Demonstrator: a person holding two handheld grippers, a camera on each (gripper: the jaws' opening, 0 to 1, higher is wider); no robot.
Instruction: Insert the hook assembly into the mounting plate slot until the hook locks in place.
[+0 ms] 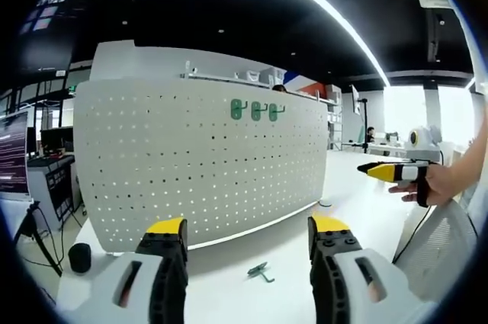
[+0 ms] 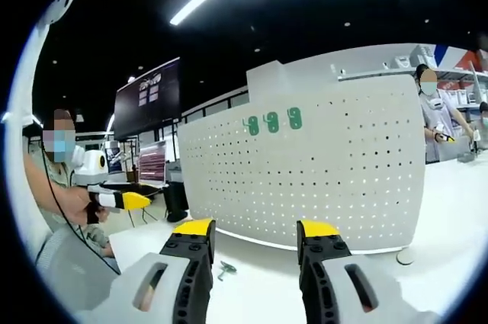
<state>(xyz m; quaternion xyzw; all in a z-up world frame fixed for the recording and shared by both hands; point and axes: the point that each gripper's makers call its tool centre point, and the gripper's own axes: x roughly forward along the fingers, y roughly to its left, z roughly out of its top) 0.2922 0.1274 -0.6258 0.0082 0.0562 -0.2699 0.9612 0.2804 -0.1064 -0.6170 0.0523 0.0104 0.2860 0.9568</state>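
Left tongs (image 1: 248, 234) agape above hook (image 1: 260, 271).

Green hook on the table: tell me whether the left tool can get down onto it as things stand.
Probably yes. The green hook lies loose on the white table, just ahead of the left tool, whose jaws stand open and empty. Nothing sits between them, and the pegboard stands further back.

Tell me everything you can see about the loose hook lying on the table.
The loose hook is small and green, metal by its look, lying flat on the white table in front of the pegboard. It sits apart from the board, and nothing touches it. Both grippers are open above the table. Three matching green hooks already hang on the board's upper part.
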